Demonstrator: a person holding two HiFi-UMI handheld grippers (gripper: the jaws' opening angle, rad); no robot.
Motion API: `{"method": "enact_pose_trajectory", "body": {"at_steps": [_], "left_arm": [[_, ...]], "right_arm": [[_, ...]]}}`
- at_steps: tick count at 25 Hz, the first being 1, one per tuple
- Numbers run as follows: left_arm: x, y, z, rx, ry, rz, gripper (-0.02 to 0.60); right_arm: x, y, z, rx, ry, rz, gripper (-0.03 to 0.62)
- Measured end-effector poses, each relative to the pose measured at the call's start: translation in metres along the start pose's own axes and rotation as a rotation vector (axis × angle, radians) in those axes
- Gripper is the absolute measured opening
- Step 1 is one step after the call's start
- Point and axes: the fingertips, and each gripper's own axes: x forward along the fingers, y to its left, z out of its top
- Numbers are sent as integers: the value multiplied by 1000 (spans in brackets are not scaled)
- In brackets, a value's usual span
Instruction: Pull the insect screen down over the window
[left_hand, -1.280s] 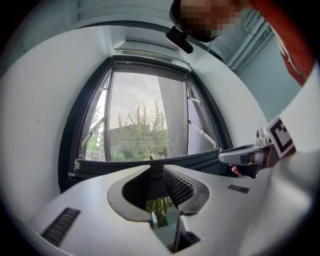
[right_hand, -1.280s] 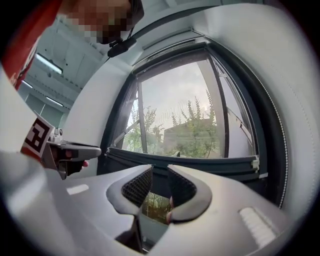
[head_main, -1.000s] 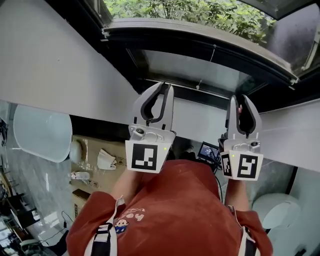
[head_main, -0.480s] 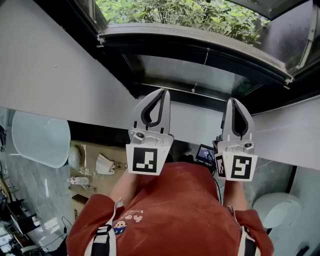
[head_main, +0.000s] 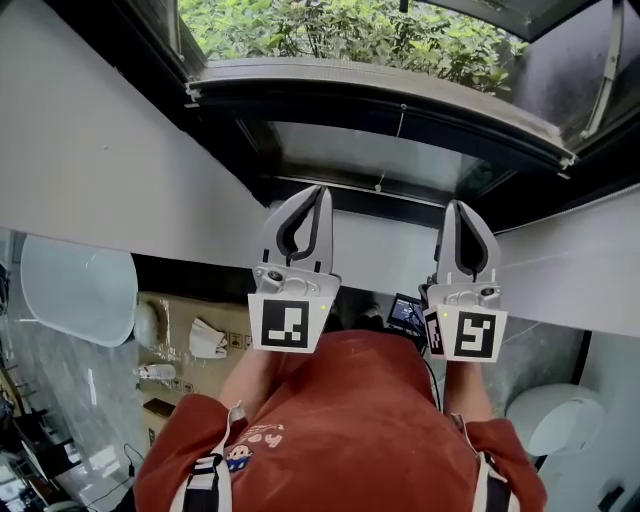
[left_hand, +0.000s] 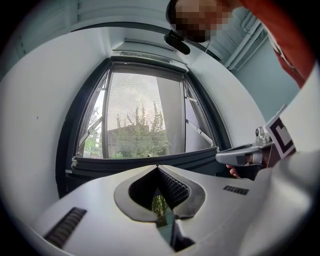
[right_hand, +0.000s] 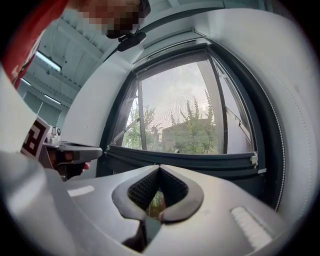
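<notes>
Grey-white walls (head_main: 90, 150) stand on both sides of me, and between them is a window with a dark frame (head_main: 250, 140). Green bushes (head_main: 330, 25) grow outside the glass. Far down below I can see my red shirt (head_main: 350, 420) and some brown boxes (head_main: 205, 320) on the floor.

My left tongs (head_main: 322, 190) are pressed together at the tips, with nothing pinched in them. My right tongs (head_main: 458, 206) are pressed together too, and they are empty as well. They point the same way, side by side, a little apart.

The insect screen (left_hand: 145, 100) looks like a thin hazy net over the upper part of the window. Its dark bottom bar (head_main: 400, 100) runs across the window from side to side, with a small white cap at each end. That bar lies in front of both tongs, past their tips, and neither one touches it. A thin string (head_main: 400, 118) hangs from the bar, between my two tongs and ahead of them.
</notes>
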Motion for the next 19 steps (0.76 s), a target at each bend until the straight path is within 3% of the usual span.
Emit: {"method": "enact_pose_trajectory", "body": {"at_steps": [19], "left_arm": [[-1,-1,-3,4,1,-2,5]], "right_arm": [[-1,-2,-4,-7,8,-6,11]]}}
